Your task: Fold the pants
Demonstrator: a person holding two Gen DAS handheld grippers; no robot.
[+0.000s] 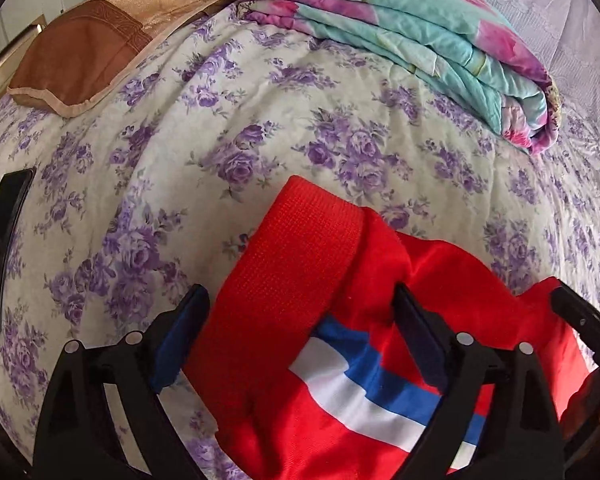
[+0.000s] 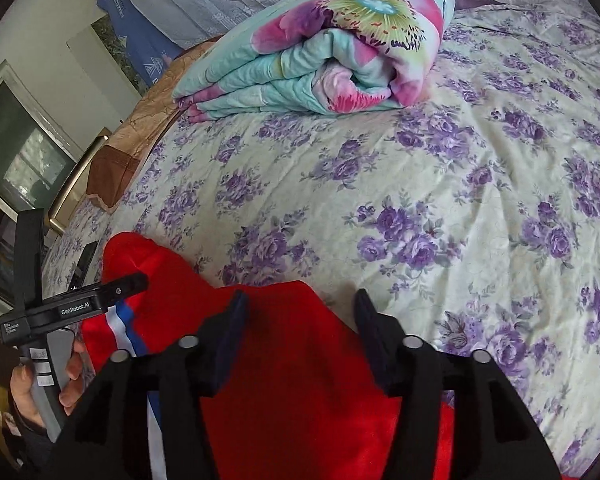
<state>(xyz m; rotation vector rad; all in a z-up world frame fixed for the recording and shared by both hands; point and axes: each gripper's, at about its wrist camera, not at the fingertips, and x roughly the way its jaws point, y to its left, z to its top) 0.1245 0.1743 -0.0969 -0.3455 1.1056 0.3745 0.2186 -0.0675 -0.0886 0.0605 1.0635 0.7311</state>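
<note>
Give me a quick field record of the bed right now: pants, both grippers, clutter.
pants: red pants with a blue and white stripe, bunched on the floral bedsheet
left gripper: open, ribbed waistband between its fingers, not pinched
right gripper: open over red fabric
clutter: folded quilt at the far side; brown pillow; dark phone
fold: not yet tidy
</note>
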